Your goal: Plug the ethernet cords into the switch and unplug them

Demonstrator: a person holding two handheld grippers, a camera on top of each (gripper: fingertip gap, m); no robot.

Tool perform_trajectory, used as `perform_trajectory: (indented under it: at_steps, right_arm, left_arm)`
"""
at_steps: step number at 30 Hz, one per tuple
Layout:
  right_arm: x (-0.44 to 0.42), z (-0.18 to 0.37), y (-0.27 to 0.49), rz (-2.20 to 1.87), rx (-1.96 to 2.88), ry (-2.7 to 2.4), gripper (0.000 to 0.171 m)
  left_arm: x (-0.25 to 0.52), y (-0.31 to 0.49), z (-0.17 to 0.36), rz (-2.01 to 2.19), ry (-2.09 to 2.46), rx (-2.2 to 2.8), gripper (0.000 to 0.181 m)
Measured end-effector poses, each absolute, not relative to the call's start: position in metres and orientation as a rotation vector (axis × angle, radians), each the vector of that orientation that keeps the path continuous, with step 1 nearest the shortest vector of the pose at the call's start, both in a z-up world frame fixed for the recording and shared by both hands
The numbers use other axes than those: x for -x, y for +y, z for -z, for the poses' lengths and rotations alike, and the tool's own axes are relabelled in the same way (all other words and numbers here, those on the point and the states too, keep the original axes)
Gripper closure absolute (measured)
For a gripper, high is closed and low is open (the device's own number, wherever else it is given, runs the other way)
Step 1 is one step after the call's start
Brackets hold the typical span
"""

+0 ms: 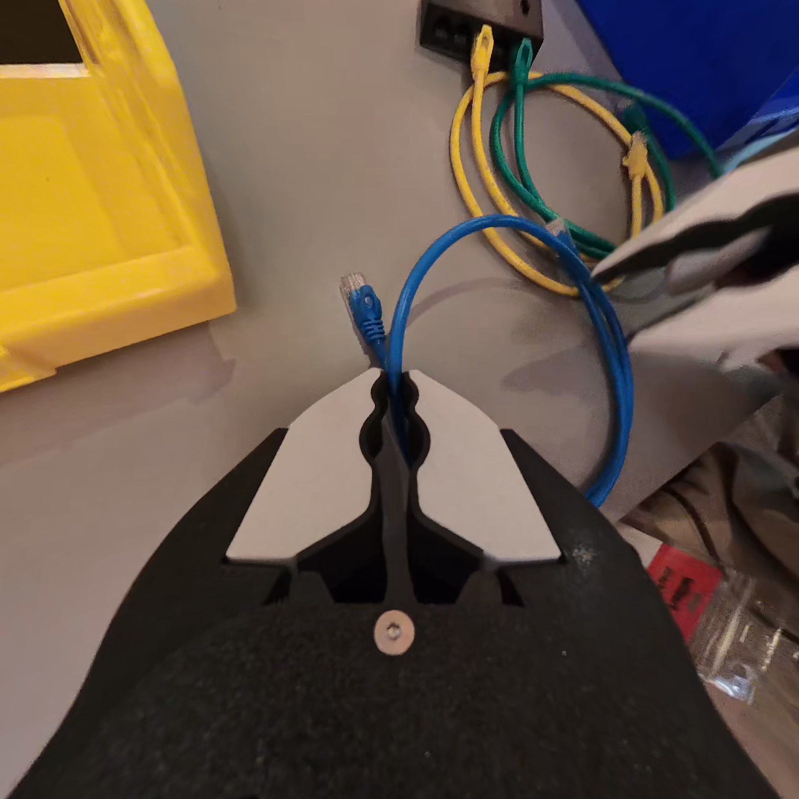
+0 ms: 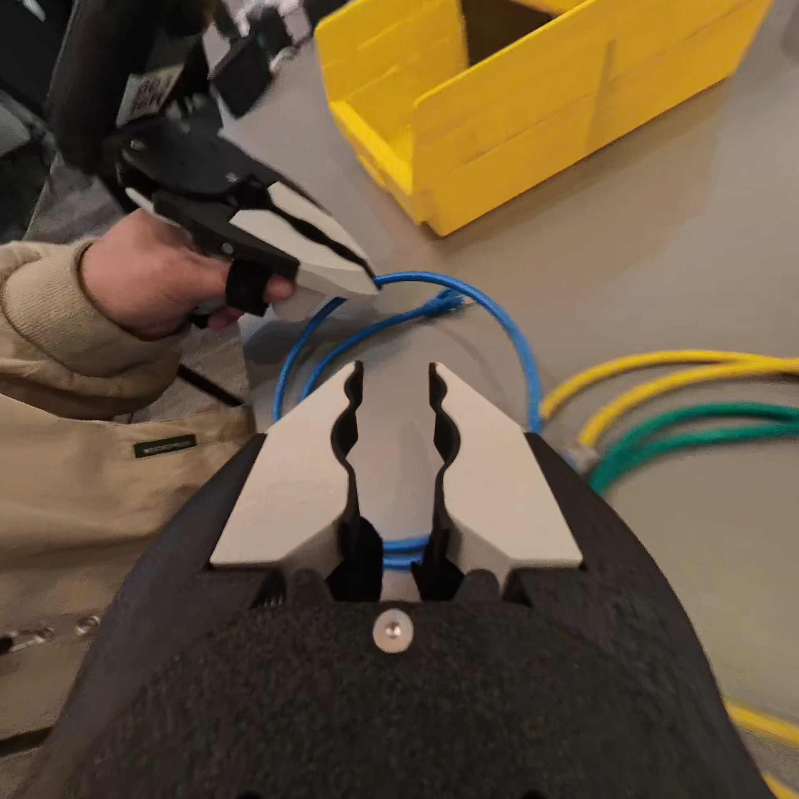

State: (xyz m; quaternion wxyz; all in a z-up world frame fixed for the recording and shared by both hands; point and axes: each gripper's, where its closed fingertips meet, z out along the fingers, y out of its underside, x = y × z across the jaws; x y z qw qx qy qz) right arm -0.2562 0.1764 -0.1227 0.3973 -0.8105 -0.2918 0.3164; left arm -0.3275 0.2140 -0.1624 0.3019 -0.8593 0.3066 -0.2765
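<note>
- Blue ethernet cord (image 1: 510, 222) pinched just behind its plug between the closed tips of the left gripper (image 1: 394, 372); blue plug (image 1: 363, 302) free in the air, clear tip pointing toward 11 o'clock in the left wrist view.
- Remainder of the blue cord arcs toward 1 o'clock, then loops down at 3 o'clock and passes under the gripper body; second blue plug (image 1: 562, 229) lies on the counter (image 1: 302, 173) near the yellow and green coils.
- Switch (image 1: 480, 26) at 12 o'clock, top edge of the left wrist view, on the counter, dark port face toward the camera.
- Yellow cord (image 1: 482, 52) and green cord (image 1: 523, 56) plugged into neighbouring ports at the right part of the face; ports to their left dark.
- Both cords coiled on the counter below the switch, overlapping; loose yellow plug (image 1: 637, 158) at 2 o'clock.
- Right gripper (image 2: 395, 367) open, fingers apart, holding nothing, above the blue loop; same gripper blurred at 3 o'clock in the left wrist view.
- Hand (image 2: 147, 276) in a beige sleeve grips the left gripper's handle, 9 to 10 o'clock in the right wrist view.
- Yellow bin (image 1: 95, 194) at 9 to 10 o'clock on the counter; blue bin (image 1: 700, 56) at 1 o'clock beside the switch.
</note>
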Motion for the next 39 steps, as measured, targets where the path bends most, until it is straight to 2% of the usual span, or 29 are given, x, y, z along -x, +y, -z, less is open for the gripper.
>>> perform_trajectory:
  at_steps: [5, 12, 16, 21, 23, 25, 27, 31, 39]
  right_arm:
    - [0.316, 0.155, 0.166, -0.824, 2.195, -0.853, 0.14]
    - [0.322, 0.168, 0.194, -0.542, 2.154, -1.003, 0.139]
    - [0.337, 0.176, 0.197, -0.64, 2.248, -0.971, 0.122]
    - [0.335, 0.19, 0.207, -0.44, 2.239, -0.968, 0.12]
    - [0.333, 0.192, 0.206, -0.371, 2.206, -1.011, 0.122]
    - [0.333, 0.191, 0.203, -0.391, 2.202, -1.011, 0.134]
    - [0.326, 0.191, 0.203, -0.371, 2.205, -1.005, 0.152]
    - [0.319, 0.191, 0.197, -0.43, 2.242, -1.016, 0.163]
    - [0.309, 0.154, 0.166, -0.624, 2.152, -1.004, 0.167]
  left_arm:
    - [0.325, 0.211, 0.161, 0.86, 0.73, 2.301, 0.176]
    - [0.324, 0.21, 0.16, 1.025, 0.638, 2.306, 0.176]
    - [0.322, 0.211, 0.15, 1.205, 0.497, 2.265, 0.176]
    - [0.325, 0.21, 0.146, 1.229, 0.465, 2.239, 0.176]
    - [0.327, 0.212, 0.145, 1.225, 0.461, 2.234, 0.176]
    - [0.328, 0.213, 0.145, 1.235, 0.46, 2.227, 0.176]
    - [0.331, 0.215, 0.147, 1.219, 0.449, 2.23, 0.176]
    - [0.344, 0.221, 0.162, 0.996, 0.508, 2.294, 0.176]
    - [0.353, 0.23, 0.184, 0.794, 0.574, 2.382, 0.174]
